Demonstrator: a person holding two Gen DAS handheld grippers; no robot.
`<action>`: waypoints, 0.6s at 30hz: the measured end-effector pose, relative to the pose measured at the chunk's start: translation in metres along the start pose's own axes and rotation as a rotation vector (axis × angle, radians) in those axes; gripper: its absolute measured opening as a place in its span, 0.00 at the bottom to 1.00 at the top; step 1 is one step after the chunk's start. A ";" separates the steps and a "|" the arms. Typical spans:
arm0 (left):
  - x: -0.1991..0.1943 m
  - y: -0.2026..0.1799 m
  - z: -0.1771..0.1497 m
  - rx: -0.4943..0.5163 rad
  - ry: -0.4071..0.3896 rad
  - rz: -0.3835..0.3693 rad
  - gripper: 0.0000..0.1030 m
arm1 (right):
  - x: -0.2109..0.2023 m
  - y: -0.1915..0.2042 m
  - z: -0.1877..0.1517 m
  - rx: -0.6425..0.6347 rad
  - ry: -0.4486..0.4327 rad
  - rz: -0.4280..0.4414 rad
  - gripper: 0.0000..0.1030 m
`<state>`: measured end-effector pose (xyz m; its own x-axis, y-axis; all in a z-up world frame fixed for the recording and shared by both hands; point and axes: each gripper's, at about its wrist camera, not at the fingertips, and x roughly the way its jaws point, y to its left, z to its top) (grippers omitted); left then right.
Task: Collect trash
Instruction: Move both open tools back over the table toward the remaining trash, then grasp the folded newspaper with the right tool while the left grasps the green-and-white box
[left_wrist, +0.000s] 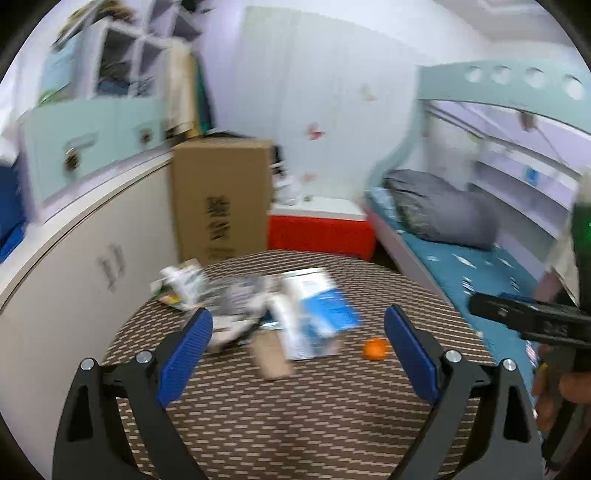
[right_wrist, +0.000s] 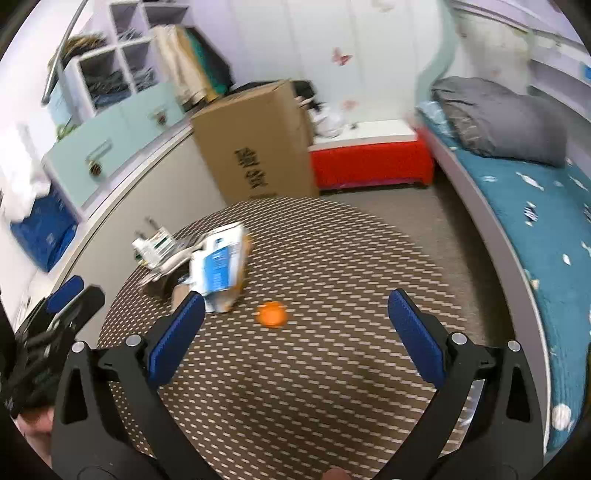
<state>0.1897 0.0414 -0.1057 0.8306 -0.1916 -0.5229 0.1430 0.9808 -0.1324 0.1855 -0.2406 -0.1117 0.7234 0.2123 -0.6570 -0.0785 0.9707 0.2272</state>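
Note:
A heap of trash lies on the brown patterned round table (left_wrist: 295, 406): a white-and-blue paper package (left_wrist: 317, 314), crumpled wrappers (left_wrist: 184, 286), a brown cardboard piece (left_wrist: 271, 356) and a small orange piece (left_wrist: 375, 348). My left gripper (left_wrist: 298, 328) hangs open just in front of the heap, holding nothing. My right gripper (right_wrist: 296, 310) is open too, above the table with the orange piece (right_wrist: 272, 314) between its fingers further on and the package (right_wrist: 221, 267) to the left. The other gripper's black body shows at each view's edge. Both views are blurred.
A tall cardboard box (left_wrist: 221, 199) stands behind the table beside a red-and-white chest (left_wrist: 319, 229). White cabinets (left_wrist: 85, 258) line the left. A bed with a teal sheet (right_wrist: 535, 229) and grey pillow (right_wrist: 498, 118) runs along the right.

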 end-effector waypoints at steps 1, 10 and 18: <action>0.002 0.010 0.000 -0.014 0.001 0.015 0.89 | 0.009 0.011 0.000 -0.015 0.013 0.014 0.94; 0.042 0.105 0.007 -0.063 0.028 0.169 0.89 | 0.073 0.099 0.011 -0.109 0.092 0.129 0.94; 0.098 0.142 0.022 -0.023 0.073 0.182 0.89 | 0.130 0.146 0.014 -0.051 0.177 0.238 0.94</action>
<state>0.3031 0.1632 -0.1573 0.8002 -0.0140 -0.5996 -0.0194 0.9986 -0.0491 0.2782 -0.0728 -0.1539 0.5500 0.4468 -0.7056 -0.2696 0.8946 0.3564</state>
